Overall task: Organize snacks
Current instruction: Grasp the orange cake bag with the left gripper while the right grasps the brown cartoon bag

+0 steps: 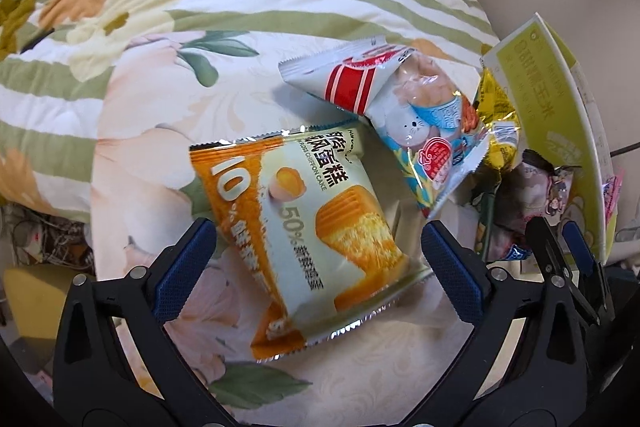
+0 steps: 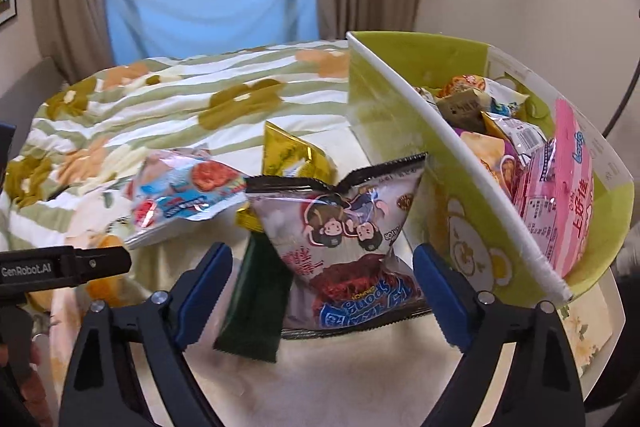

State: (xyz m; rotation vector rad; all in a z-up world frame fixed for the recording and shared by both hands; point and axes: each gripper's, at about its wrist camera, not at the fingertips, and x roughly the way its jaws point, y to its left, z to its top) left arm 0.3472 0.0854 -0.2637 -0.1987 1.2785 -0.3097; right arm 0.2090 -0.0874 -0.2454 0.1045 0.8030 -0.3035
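left gripper (image 1: 316,259) fingers wide, astride chiffon cake packet (image 1: 316,227) on bed (image 1: 160,107); right gripper (image 2: 322,287) fingers wide around monkey snack bag (image 2: 352,247) | green box (image 2: 472,227) just beside; dark green packet (image 2: 256,303) crowds left finger

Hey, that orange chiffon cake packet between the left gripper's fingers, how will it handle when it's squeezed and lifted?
The chiffon cake packet looks puffy and air-filled, so probably light and squashy. Its glossy film may slip against the pads. The pictured sponge cake suggests a hard pinch could crush it; the left gripper should probably close gently.
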